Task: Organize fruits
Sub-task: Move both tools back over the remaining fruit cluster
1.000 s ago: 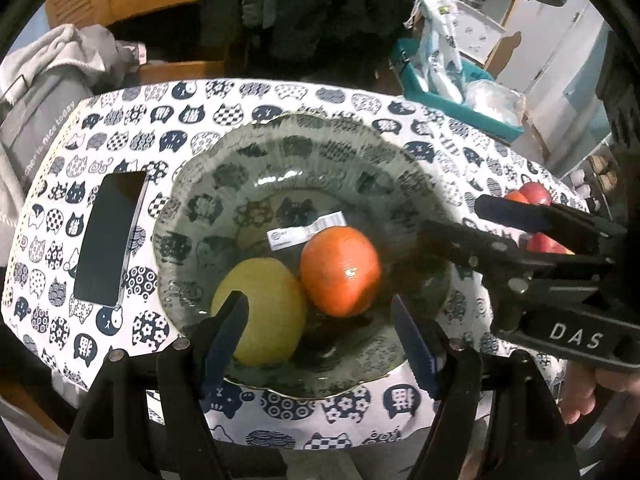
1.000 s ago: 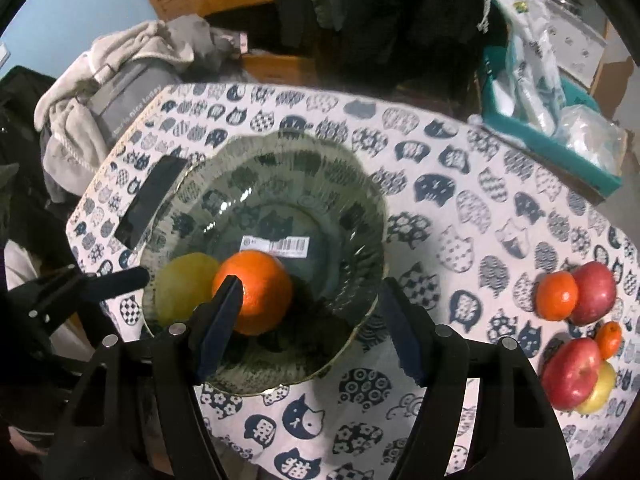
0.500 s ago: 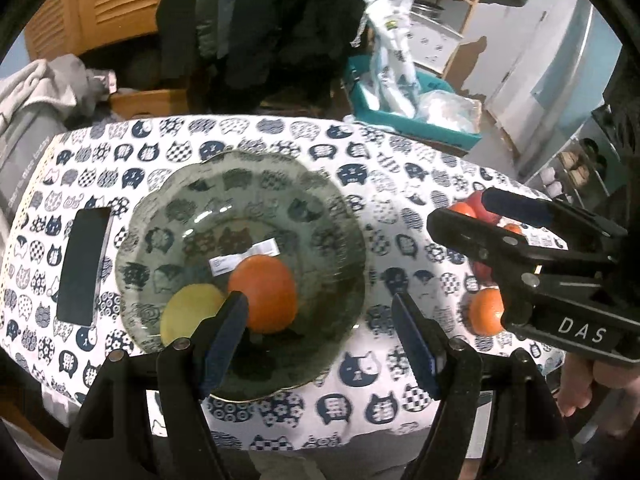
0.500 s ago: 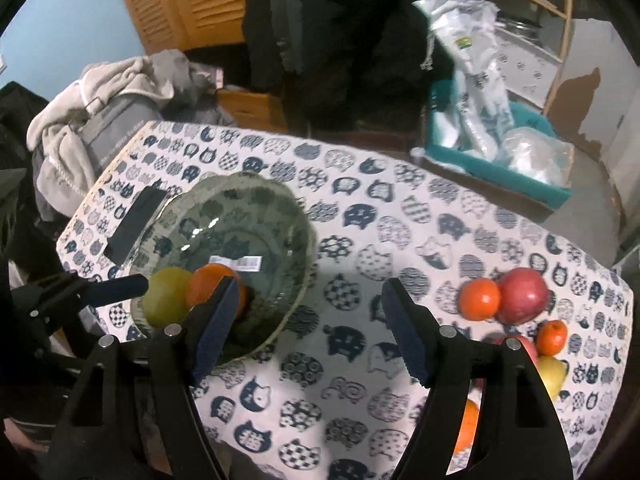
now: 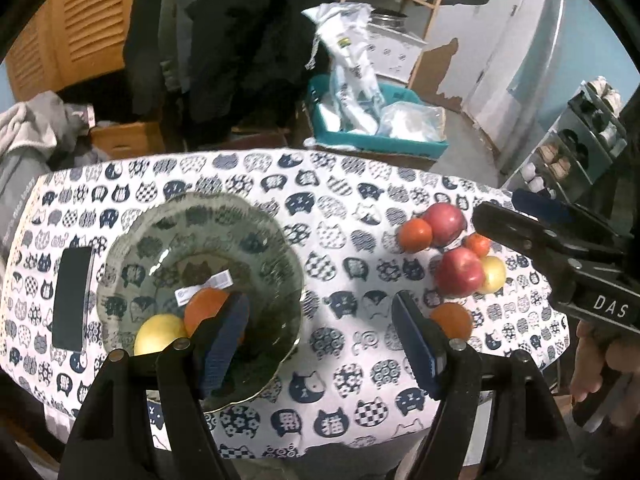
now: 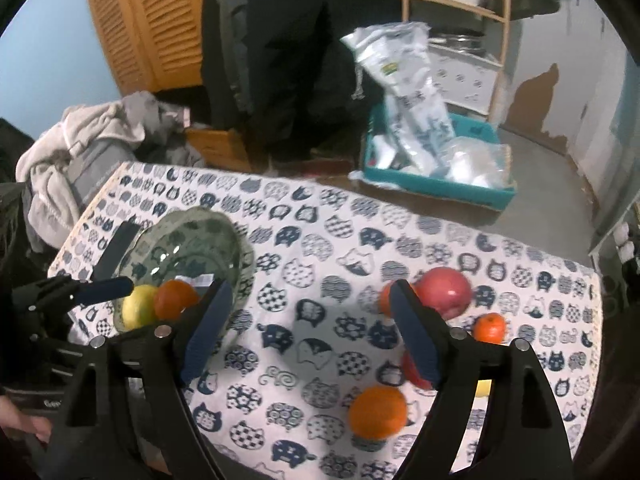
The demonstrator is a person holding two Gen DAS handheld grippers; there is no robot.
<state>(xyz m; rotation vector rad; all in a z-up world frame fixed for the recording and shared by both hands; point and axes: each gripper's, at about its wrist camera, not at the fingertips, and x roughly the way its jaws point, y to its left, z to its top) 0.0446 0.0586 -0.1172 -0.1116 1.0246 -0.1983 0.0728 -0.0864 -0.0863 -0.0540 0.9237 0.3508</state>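
A: Two fruits sit in the bowl (image 5: 276, 248), a yellow one (image 5: 158, 338) and an orange (image 5: 206, 308), touching. Round, so neither shows a long axis or points anywhere.

B: And against the left claw (image 5: 320, 344)?

A: Both lie by its left finger (image 5: 224, 344), at the bowl's near side. That claw stands about half open with nothing between the pads.

B: The right claw (image 6: 310, 334)?

A: Its jaws are opening, empty, over bare cloth (image 6: 320, 248). A loose orange (image 6: 378, 406) lies just below its right finger; a red apple (image 6: 446, 292) and a small orange (image 6: 490, 326) lie beyond, well apart from the bowl.
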